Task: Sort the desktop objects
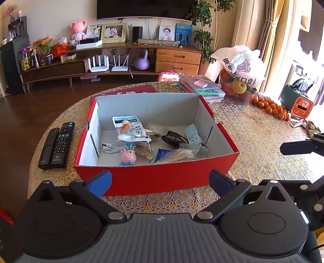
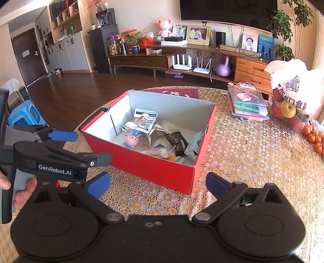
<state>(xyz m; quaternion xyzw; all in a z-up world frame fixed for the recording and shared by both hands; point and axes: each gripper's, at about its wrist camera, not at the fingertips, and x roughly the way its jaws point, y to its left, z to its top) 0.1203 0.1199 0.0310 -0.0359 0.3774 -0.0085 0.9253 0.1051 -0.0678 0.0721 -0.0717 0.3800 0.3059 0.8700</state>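
Both your left tool (image 1: 160, 182) and right tool (image 2: 158, 185) are spread and empty, hovering short of the red box (image 1: 154, 178) on the tabletop (image 1: 263, 137). The two remotes (image 1: 55, 145) lie just beside it; approach them squarely from above.

dark wood floor (image 2: 85, 91), a low wooden tv console (image 2: 182, 58) along a cream wall (image 1: 60, 16), sunlit curtains (image 1: 263, 40) at the right, grey cabinets (image 2: 66, 52) far left.

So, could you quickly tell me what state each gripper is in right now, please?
Left gripper: open, holding nothing, just short of the red cardboard box.
Right gripper: open, holding nothing.
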